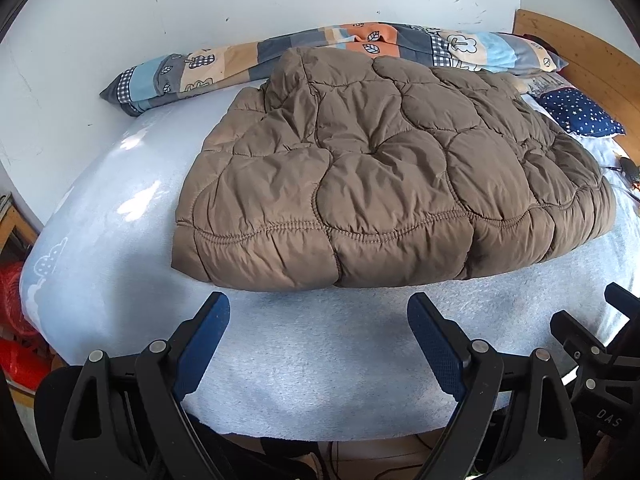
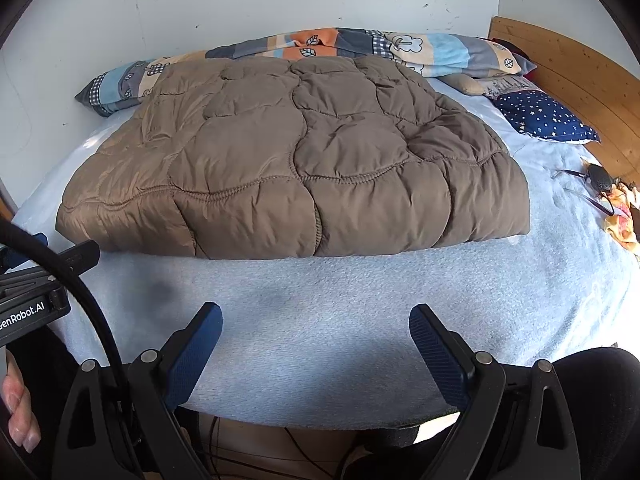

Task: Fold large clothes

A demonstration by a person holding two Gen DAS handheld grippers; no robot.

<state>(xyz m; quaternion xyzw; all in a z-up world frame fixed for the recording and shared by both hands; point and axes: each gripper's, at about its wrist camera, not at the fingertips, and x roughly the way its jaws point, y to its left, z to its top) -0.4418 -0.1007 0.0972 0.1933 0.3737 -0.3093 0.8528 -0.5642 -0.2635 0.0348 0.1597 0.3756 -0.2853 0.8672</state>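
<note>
My 2 grippers, left [image 1: 319, 316] and right [image 2: 316, 326], hover with fingers apart near the jacket [image 1: 380, 168], apparently already folded on the bed [image 1: 320, 380].

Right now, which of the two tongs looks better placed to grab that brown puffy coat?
Probably the left tongs: open, with the brown coat's hem just beyond their tips. The right tongs, also open, have a wider strip of blue bedsheet before the coat.

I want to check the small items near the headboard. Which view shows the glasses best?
The right wrist view: the glasses lie whole on the blue sheet. The left wrist view shows only a dark bit of them at its right edge.
</note>
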